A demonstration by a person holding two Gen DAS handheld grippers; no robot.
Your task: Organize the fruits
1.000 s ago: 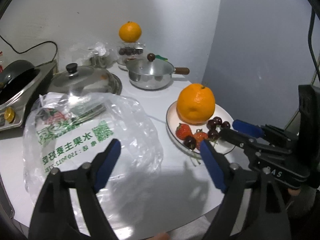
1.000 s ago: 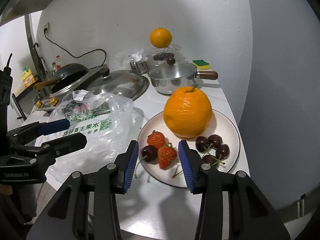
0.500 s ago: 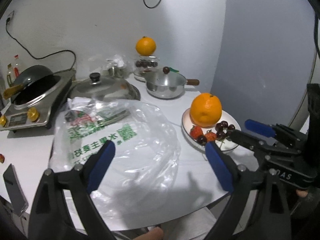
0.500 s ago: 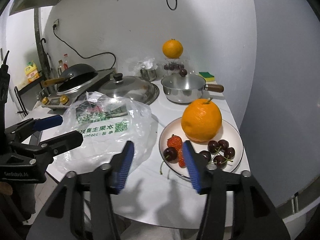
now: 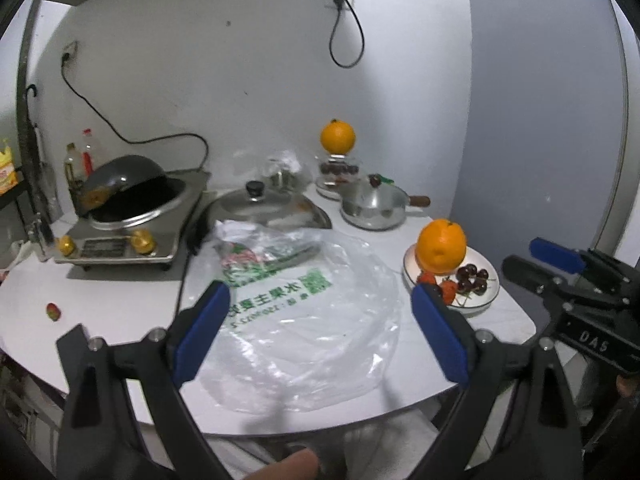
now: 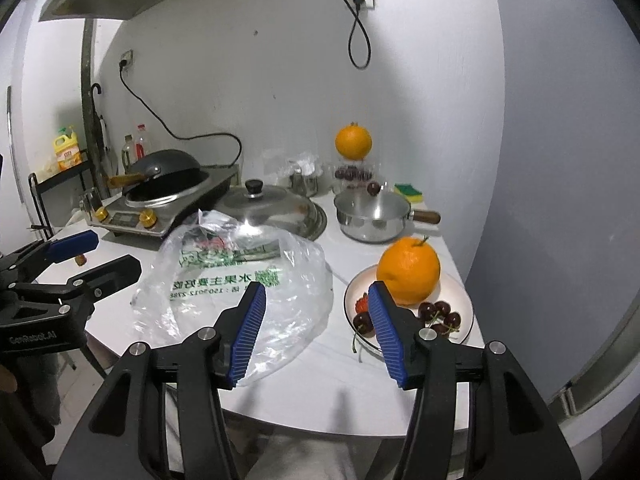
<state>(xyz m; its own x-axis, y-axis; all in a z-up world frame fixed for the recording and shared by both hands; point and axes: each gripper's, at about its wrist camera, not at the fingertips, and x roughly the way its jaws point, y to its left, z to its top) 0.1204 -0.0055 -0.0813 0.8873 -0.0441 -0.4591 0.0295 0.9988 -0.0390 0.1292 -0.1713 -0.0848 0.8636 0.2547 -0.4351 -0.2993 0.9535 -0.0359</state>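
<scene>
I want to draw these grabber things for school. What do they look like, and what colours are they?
Both are black plastic with two long fingers. Each finger ends in a blue pad with little ridges. Silver screw heads dot the frames. The left gripper is seen from the side in the right camera, with white lettering on its body. The right gripper has white letters too.

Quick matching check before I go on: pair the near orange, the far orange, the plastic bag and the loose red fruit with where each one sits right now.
1 near orange
2 far orange
3 plastic bag
4 loose red fruit

a on a clear container by the wall
b alone at the table's left edge
c on the white plate with cherries
d flat on the table's middle

Pairs: 1-c, 2-a, 3-d, 4-b
</scene>
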